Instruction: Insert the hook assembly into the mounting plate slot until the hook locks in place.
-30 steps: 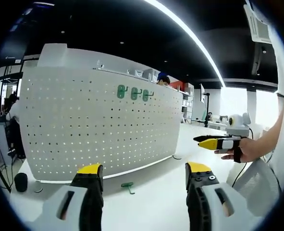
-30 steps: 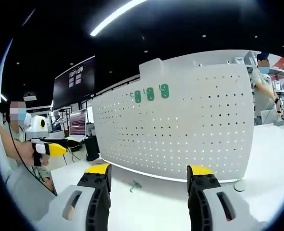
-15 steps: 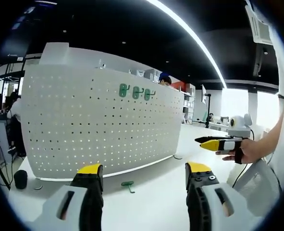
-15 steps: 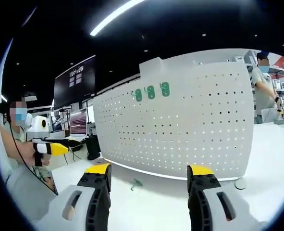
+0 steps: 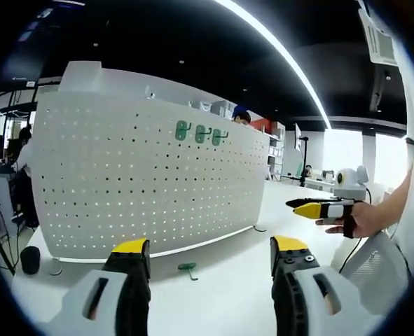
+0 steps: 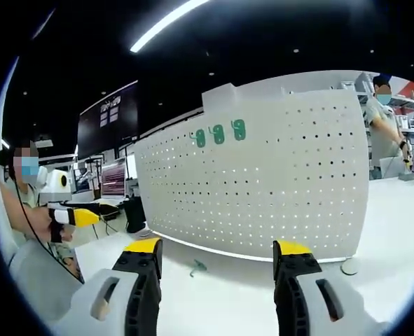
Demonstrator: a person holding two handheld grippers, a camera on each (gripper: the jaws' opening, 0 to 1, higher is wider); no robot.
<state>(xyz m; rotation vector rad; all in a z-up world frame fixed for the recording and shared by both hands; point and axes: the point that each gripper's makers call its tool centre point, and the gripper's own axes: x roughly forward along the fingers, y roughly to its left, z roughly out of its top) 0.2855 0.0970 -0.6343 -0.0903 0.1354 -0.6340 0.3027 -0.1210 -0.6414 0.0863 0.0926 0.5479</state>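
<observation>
Hook (image 5: 187, 269) lies loose before pegboard (image 5: 122, 182), shape seemingly indistinct; both grippers (image 5: 210, 252) (image 6: 217, 253) gape wide.

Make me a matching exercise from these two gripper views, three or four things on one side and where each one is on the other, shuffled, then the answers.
Things:
1. three green hooks
2. loose green hook
3. white pegboard
4. left gripper

Places:
A. lying on the white table
B. standing upright on the table
C. mounted high on the pegboard
D. open, above the table

Pairs: 1-C, 2-A, 3-B, 4-D

Hook (image 5: 187, 269) shape perhaps too small
</observation>
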